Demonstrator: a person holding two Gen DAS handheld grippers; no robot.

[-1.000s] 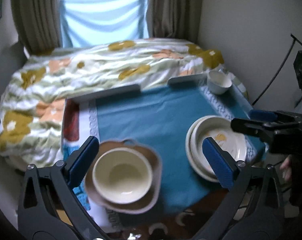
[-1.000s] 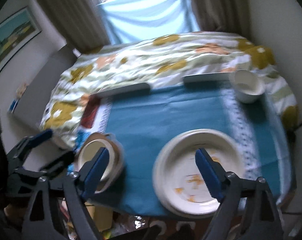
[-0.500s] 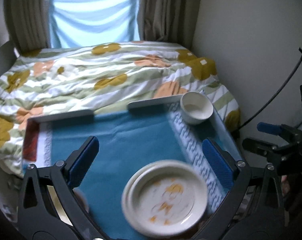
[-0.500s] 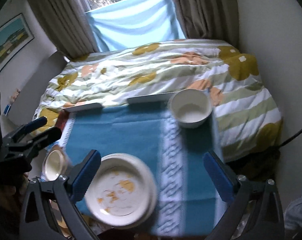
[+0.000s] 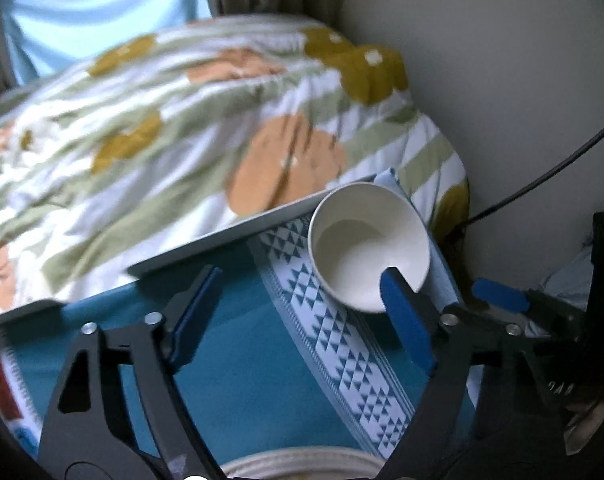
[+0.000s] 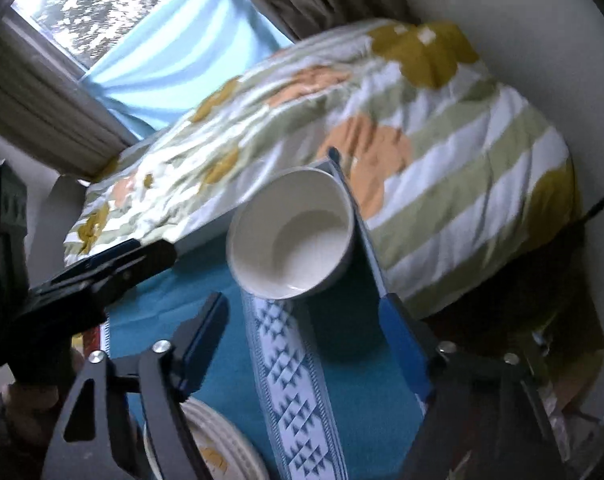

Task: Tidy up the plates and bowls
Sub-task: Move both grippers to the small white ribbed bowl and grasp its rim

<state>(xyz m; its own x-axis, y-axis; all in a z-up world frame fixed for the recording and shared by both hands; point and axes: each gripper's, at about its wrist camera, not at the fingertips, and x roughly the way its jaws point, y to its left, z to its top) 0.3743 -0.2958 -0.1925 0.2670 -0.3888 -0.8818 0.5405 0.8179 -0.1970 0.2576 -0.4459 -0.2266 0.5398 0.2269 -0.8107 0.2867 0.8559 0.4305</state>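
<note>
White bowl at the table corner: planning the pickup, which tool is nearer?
Left, narrowly. One finger of the left tool overlaps the white bowl at its near rim; the right tool stops short of it. Both are closing with nothing between their fingers.

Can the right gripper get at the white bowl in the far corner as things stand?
Probably yes. The white bowl sits upright and alone on the teal cloth, straight ahead of the right gripper, whose closing jaws hold nothing. The left gripper stays off to the side.
</note>
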